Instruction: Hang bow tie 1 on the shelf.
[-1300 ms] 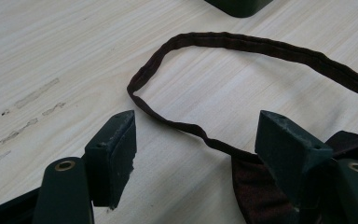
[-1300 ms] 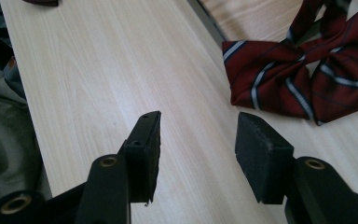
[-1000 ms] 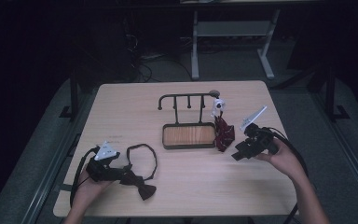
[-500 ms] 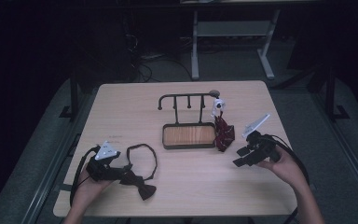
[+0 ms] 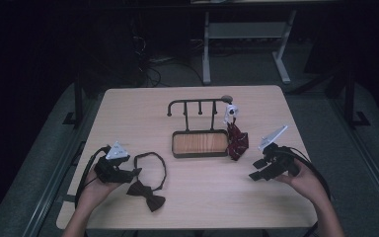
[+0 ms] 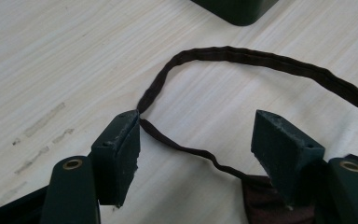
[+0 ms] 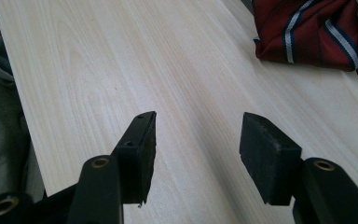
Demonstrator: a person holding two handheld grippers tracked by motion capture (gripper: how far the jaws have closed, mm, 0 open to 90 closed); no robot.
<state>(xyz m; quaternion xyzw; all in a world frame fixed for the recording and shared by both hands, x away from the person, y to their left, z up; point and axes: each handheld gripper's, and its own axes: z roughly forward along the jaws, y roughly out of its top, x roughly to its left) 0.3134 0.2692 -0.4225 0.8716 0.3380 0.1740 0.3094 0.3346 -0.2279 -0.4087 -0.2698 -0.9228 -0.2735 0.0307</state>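
Your worktop (image 5: pixel 128 113) is pale wood grain. Bow tie (image 5: pixel 146 191) and its strap (image 6: pixel 242 53) are dark brown. Folded tie (image 7: pixel 317 30) at upper right is dark red with blue-and-white stripes. Tray (image 5: pixel 200 143) has a dark rim and orange-brown wood floor. Jaws are black.

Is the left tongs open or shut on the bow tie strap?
Open. In the left gripper view the left tongs stand apart, the strap lying loose between them.

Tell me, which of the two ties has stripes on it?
The red tie beside the wooden tray has white-and-blue stripes; the dark bow tie by the left gripper is plain.
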